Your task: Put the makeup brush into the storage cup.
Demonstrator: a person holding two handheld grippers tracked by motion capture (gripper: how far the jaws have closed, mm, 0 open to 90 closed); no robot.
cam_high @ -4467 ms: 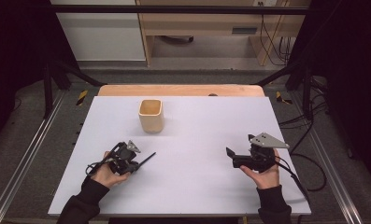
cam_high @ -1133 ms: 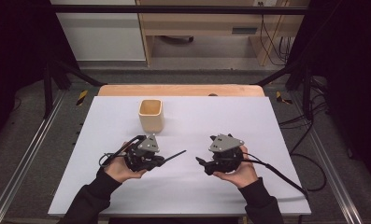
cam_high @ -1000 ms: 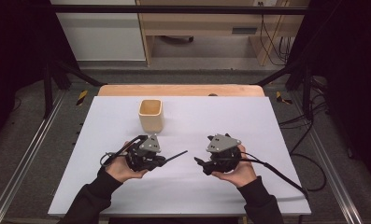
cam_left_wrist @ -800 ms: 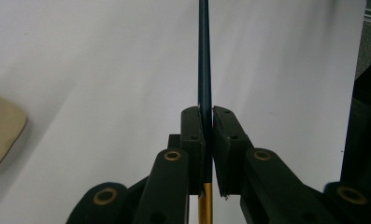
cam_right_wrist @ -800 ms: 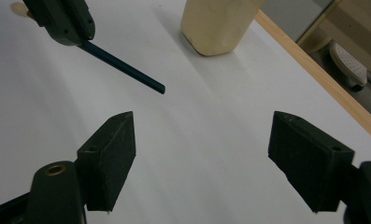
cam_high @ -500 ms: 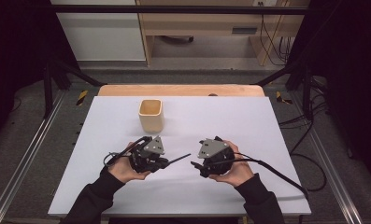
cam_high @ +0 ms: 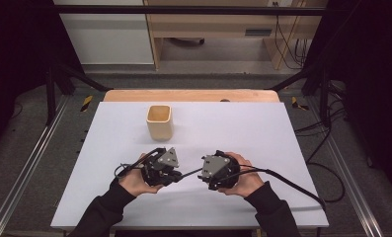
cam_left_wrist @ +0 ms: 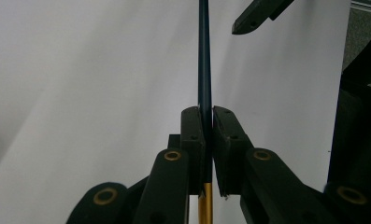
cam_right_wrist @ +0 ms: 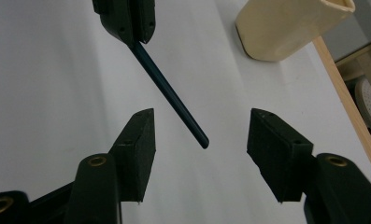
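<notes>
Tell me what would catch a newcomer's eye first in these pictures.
The two grippers meeting low on the white table: the left gripper is clamped on a thin dark blue stick, whose free end pokes between the jaws of the right gripper. Those jaws have just been closing but do not touch it. Behind them a cream cup stands alone.

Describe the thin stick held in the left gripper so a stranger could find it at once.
Start at the white table and look at its near middle, where two hands hold black grippers facing each other. The left gripper is clamped on a thin dark blue stick with a gold end, whose free tip reaches between the right gripper's open jaws. Unlike the squat cream cup behind, it is slender and dark.
</notes>
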